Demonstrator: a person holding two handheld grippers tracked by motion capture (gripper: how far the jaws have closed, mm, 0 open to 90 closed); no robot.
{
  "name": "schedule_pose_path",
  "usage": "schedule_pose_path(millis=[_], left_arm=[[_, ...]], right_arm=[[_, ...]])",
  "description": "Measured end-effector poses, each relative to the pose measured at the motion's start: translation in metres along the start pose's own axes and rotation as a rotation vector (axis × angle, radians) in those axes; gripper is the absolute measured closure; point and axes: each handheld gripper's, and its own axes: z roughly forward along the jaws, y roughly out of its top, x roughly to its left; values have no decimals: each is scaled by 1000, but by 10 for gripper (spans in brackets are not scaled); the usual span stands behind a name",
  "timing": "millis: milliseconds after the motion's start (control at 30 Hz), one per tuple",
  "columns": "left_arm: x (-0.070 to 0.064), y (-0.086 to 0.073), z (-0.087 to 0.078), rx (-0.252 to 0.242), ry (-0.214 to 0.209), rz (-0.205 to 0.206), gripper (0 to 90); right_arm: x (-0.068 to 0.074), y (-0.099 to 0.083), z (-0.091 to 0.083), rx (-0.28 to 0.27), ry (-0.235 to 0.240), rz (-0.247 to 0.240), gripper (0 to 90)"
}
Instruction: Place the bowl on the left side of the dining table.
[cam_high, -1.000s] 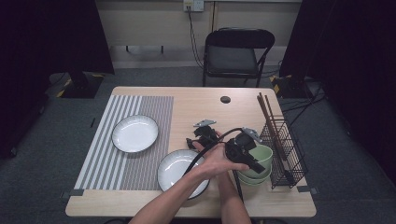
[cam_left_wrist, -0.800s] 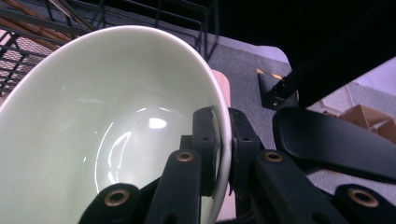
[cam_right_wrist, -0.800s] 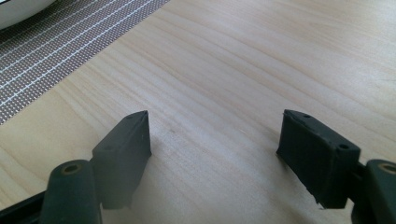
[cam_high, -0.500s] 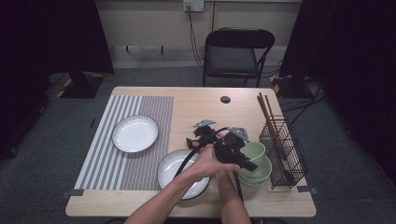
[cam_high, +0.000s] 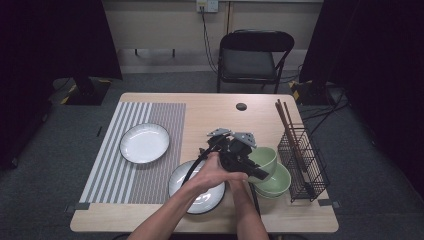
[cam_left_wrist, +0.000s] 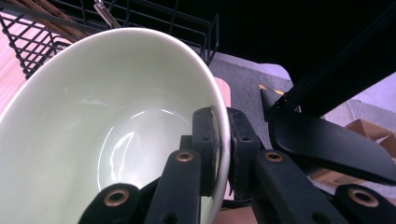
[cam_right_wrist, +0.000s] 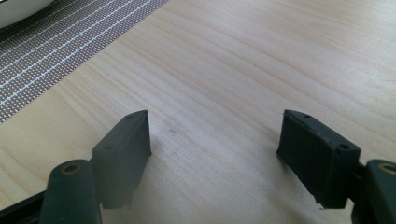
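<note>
Bowl (cam_high: 263, 159), pale green, sits tilted above a second green bowl (cam_high: 276, 181) in the high view, just left of the wire rack (cam_high: 303, 165), as if being lifted off or set onto the stack. Both hands cross there, beside a white plate (cam_high: 196, 187). In the left gripper view, the left gripper (cam_left_wrist: 223, 140) pinches the bowl's rim, one jaw inside and one outside, a hold that suits carrying it. In the right gripper view, the right gripper (cam_right_wrist: 215, 144) hangs wide apart over bare table (cam_right_wrist: 243, 70), holding nothing, probably kept clear.
</note>
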Motion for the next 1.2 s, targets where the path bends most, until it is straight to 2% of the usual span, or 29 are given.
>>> schedule_pose_path(millis=[533, 700, 733, 800, 967, 1200], left_arm=[[-2, -17, -29, -19, 15, -5, 838], [0, -26, -39, -36, 34, -28, 838], [1, -28, -41, -21, 41, -20, 838], [2, -31, -44, -32, 37, -35, 837], [1, -38, -51, -34, 45, -41, 837], [0, -48, -69, -29, 81, -51, 836]], right_arm=[[0, 0, 0, 0, 0, -1, 245], [0, 0, 0, 0, -1, -2, 245], [0, 0, 0, 1, -2, -1, 245], [0, 0, 0, 1, -2, -1, 245], [0, 0, 0, 1, -1, -3, 245], [0, 0, 0, -2, -1, -6, 245]])
